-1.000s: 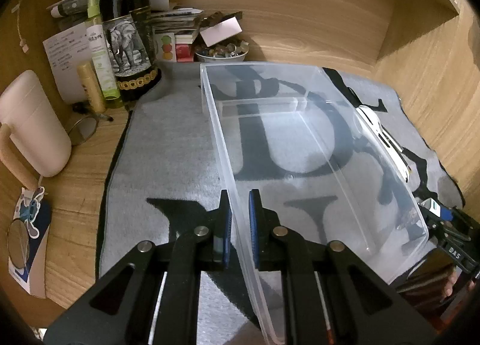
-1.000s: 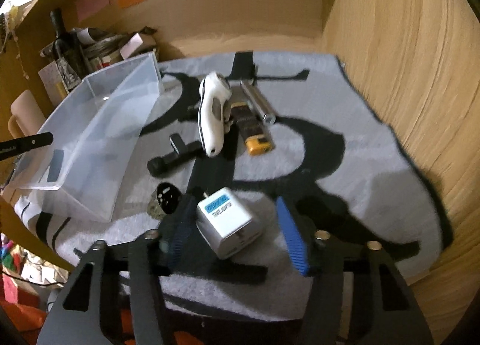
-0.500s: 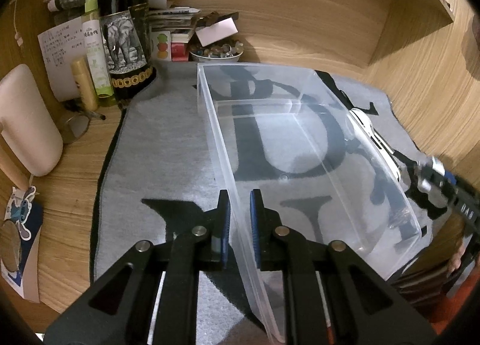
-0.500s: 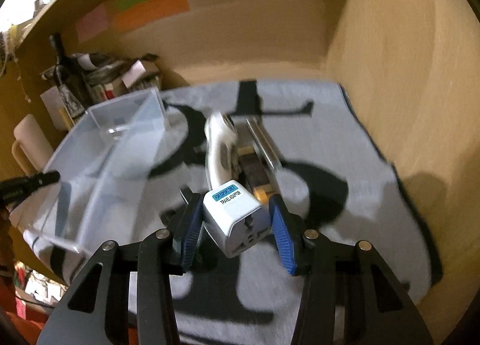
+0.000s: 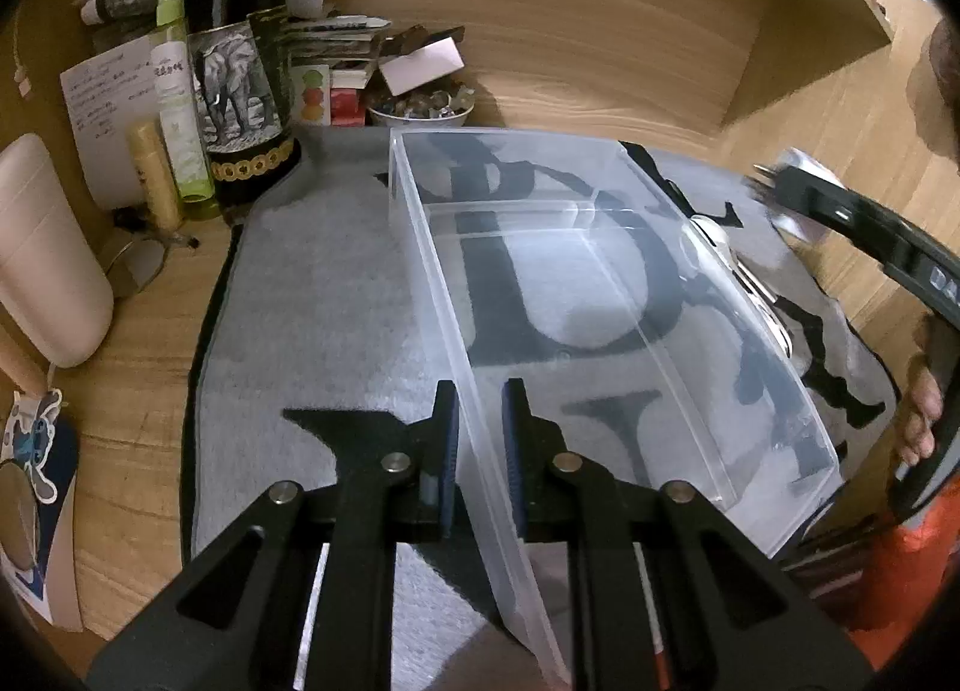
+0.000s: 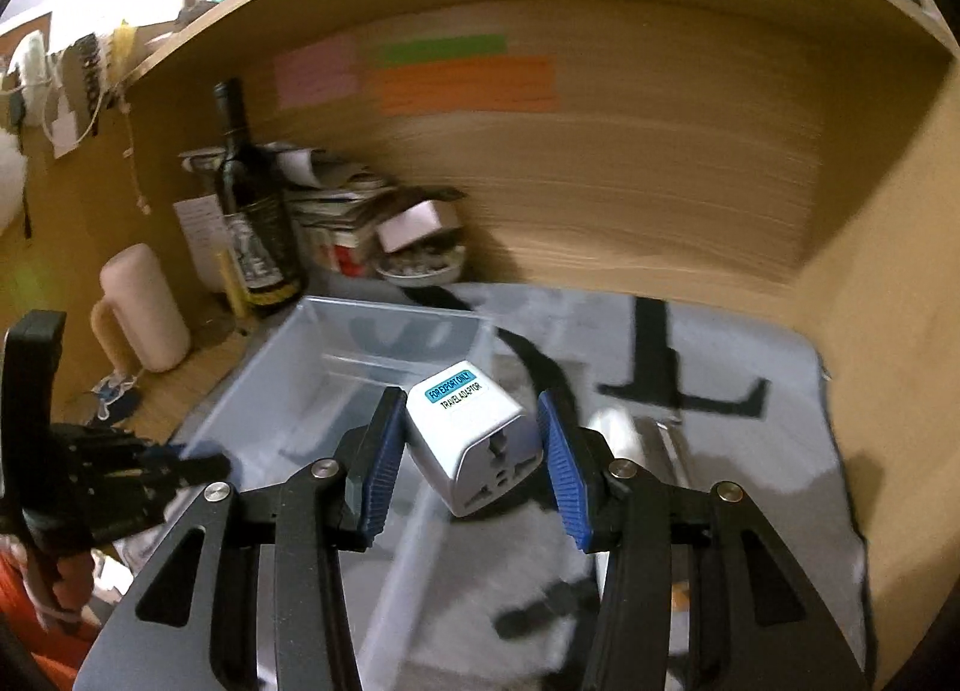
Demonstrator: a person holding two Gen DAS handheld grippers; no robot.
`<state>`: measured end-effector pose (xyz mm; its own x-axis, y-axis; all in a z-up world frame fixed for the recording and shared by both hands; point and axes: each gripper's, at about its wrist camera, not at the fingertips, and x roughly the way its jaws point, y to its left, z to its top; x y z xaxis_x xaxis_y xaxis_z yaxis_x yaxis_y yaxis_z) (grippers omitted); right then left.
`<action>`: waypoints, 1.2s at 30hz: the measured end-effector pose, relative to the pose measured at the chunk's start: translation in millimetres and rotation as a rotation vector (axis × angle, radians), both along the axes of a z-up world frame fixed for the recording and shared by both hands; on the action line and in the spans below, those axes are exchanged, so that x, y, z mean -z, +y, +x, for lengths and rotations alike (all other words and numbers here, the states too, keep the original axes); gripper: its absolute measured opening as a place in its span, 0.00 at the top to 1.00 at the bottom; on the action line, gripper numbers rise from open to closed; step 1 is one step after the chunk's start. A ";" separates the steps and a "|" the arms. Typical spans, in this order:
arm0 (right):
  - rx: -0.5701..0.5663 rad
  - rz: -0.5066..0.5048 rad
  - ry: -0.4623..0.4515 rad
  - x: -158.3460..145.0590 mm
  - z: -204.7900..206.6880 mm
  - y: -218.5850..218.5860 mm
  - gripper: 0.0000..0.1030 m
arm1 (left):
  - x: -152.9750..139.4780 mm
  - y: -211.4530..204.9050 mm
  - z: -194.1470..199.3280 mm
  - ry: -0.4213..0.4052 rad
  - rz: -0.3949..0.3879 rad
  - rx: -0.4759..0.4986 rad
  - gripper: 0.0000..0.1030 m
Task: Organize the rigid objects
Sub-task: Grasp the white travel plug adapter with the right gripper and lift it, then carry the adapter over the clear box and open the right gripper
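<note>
A clear plastic bin (image 5: 432,247) lies on a grey mat with black letters (image 5: 312,295). My left gripper (image 5: 480,391) is shut on the bin's near left wall, one finger inside and one outside. In the right wrist view my right gripper (image 6: 469,400) is shut on a white travel adapter (image 6: 474,439) with a blue label. It holds the adapter in the air over the bin's (image 6: 390,331) right side. The left gripper (image 6: 198,466) shows at that view's left edge. A white handheld device (image 6: 612,427), a silver cylinder (image 6: 666,439) and a black piece (image 6: 540,613) lie on the mat beyond the bin.
A dark wine bottle (image 5: 240,78), a green tube (image 5: 180,108), a pink mug (image 5: 42,253), eyeglasses (image 5: 150,253), stacked papers and a bowl of small stones (image 5: 420,108) crowd the back left. Wooden walls close the back and right. A person's hand (image 5: 918,415) shows at the right.
The right gripper closed on the adapter, lifted it off the mat and carried it left over the bin. The left gripper kept its hold on the bin wall.
</note>
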<state>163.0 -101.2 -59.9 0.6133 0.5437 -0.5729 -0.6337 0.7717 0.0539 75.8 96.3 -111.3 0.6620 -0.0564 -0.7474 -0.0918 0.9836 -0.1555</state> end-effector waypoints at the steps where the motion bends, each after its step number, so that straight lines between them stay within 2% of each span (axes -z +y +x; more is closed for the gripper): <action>1: -0.013 -0.005 0.007 1.3 1.4 7.7 0.59 | 0.2 -0.1 -0.2 -0.003 -0.001 0.003 0.85; 10: -0.129 -0.095 0.063 16.3 9.8 62.1 0.59 | 1.2 2.7 0.0 -0.017 -0.026 0.008 0.84; 18: -0.194 -0.169 0.133 29.8 18.5 88.6 0.59 | 2.2 3.9 -0.2 -0.031 -0.035 0.005 0.83; 28: -0.212 -0.170 0.138 27.2 17.6 92.3 0.58 | 2.3 3.0 2.5 -0.024 -0.027 -0.003 0.83; 36: -0.156 -0.117 0.079 10.9 8.4 63.4 0.44 | 3.2 4.0 5.7 -0.005 -0.022 -0.011 0.83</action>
<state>171.4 -37.8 -70.8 0.4778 0.5550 -0.6809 -0.7430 0.6688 0.0237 81.4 100.3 -114.5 0.6664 -0.0658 -0.7427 -0.1016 0.9788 -0.1779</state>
